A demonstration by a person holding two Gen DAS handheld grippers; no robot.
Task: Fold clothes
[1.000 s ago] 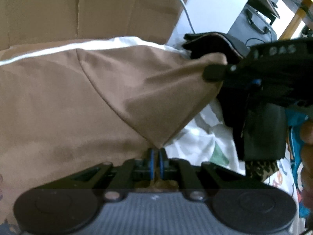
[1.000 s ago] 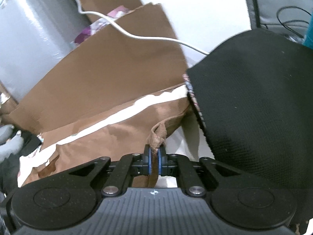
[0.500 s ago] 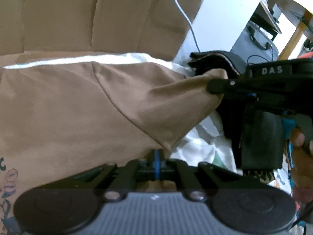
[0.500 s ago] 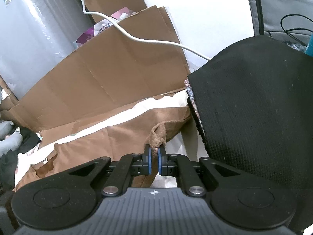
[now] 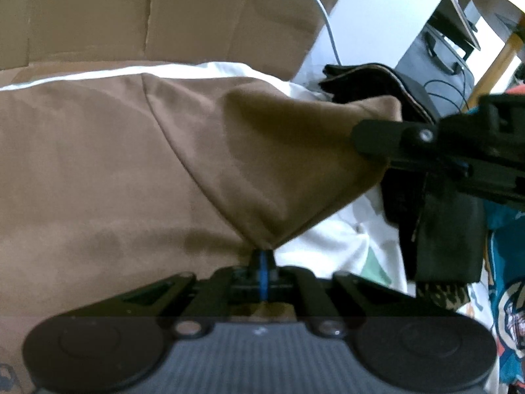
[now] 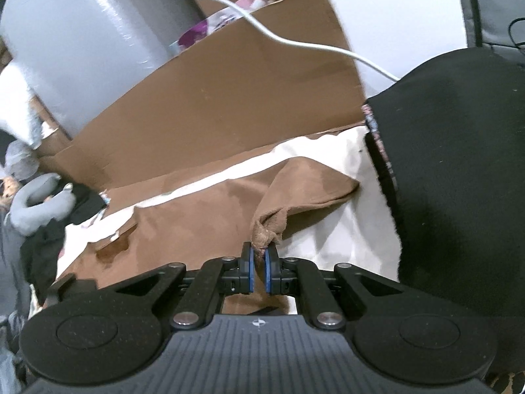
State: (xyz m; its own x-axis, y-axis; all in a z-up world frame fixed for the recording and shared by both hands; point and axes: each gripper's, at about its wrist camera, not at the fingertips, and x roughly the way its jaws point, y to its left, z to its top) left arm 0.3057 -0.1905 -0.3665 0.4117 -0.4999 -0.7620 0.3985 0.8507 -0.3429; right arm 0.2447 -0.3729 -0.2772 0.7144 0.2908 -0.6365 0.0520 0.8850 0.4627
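A brown garment lies spread on a white sheet. Its sleeve end is lifted and stretched between both grippers. My left gripper is shut on one corner of the brown cloth. The right gripper shows at the right of the left wrist view, pinching the other corner. In the right wrist view the right gripper is shut on a bunched fold of the brown garment, which trails back to the left over the white sheet.
Flattened cardboard stands behind the bed, with a white cable across it. A black garment lies right of the brown one. A grey stuffed toy sits far left. A teal printed cloth lies at the right.
Both grippers kept hold of the brown cloth. The right gripper lifted its corner and drew it away from the black garment, showing more white sheet; the sleeve now hangs slacker between them.
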